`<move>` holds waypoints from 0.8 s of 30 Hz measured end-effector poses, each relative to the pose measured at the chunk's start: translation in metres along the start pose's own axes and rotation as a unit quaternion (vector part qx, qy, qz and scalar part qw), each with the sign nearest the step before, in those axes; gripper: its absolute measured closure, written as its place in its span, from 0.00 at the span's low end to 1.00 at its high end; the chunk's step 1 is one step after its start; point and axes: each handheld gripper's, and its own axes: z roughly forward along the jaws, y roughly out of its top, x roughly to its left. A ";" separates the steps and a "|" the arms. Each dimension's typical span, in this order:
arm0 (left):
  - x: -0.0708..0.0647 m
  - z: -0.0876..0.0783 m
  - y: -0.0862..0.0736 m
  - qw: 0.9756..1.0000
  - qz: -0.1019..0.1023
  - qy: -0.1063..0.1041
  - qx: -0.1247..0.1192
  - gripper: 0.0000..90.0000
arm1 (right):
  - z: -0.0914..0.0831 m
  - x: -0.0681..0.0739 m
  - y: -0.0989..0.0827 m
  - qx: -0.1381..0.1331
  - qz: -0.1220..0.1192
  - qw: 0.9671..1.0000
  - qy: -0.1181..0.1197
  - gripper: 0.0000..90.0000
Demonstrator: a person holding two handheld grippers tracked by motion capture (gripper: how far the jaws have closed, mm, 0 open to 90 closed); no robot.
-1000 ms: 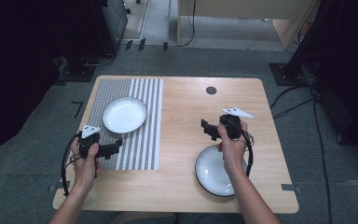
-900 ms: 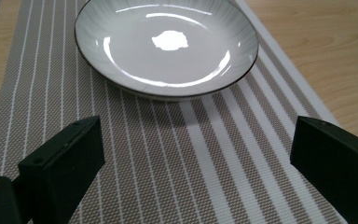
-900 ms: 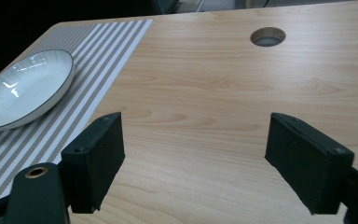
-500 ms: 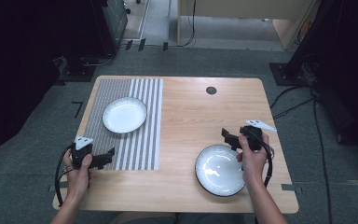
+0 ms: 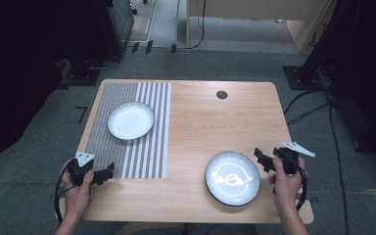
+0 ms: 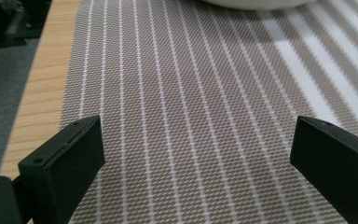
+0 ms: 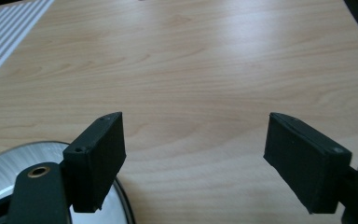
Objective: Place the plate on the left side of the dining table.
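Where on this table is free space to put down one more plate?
Largest bare wood: between the striped placemat and the table's right edge, beyond the dark-rimmed plate. The white plate sits on the mat. Crowded: near right, at the right gripper.

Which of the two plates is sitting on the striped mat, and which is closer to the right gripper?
The far-left plate sits on the striped mat. The near plate with the dark rim lies on bare wood, just left of the right gripper, so it is the closer one.

white plates point(image 5: 131, 120), striped grey-white mat point(image 5: 147, 147)
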 end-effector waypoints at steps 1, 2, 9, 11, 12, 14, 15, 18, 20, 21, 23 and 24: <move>0.001 0.000 -0.001 1.000 -0.001 -0.001 0.001 0.03 | -0.002 -0.003 -0.003 0.001 0.004 1.000 -0.003 0.22; 0.003 -0.001 -0.002 1.000 -0.003 -0.002 0.001 0.03 | -0.004 -0.007 -0.005 0.000 0.004 1.000 -0.006 0.22; 0.011 -0.005 -0.009 1.000 0.001 0.008 0.002 0.03 | -0.016 -0.033 -0.024 0.007 0.014 0.999 -0.031 0.23; 0.012 -0.005 -0.011 1.000 0.006 0.010 0.005 0.03 | -0.019 -0.040 -0.029 0.008 0.017 0.999 -0.036 0.23; 0.013 -0.006 -0.012 1.000 0.009 0.012 0.007 0.03 | -0.021 -0.042 -0.031 0.009 0.020 0.999 -0.038 0.23; 0.015 -0.006 -0.014 1.000 0.009 0.011 0.010 0.03 | -0.025 -0.049 -0.035 0.009 0.020 0.999 -0.044 0.23; 0.016 -0.007 -0.014 1.000 0.010 0.010 0.010 0.03 | -0.026 -0.051 -0.037 0.011 0.021 0.999 -0.046 0.23; 0.018 -0.008 -0.017 1.000 0.006 0.006 0.009 0.03 | -0.029 -0.058 -0.043 0.016 0.018 0.998 -0.052 0.23; 0.018 -0.009 -0.017 1.000 0.008 0.005 0.007 0.03 | -0.029 -0.061 -0.046 0.023 0.020 0.998 -0.053 0.23; 0.017 -0.009 -0.018 1.000 0.009 0.004 0.007 0.03 | -0.030 -0.063 -0.048 0.026 0.024 0.998 -0.053 0.22; 0.016 -0.009 -0.018 1.000 0.010 0.002 0.006 0.03 | -0.030 -0.064 -0.051 0.027 0.027 0.998 -0.057 0.22; 0.016 -0.010 -0.019 1.000 0.011 -0.001 0.007 0.03 | -0.030 -0.064 -0.052 0.026 0.025 0.998 -0.058 0.22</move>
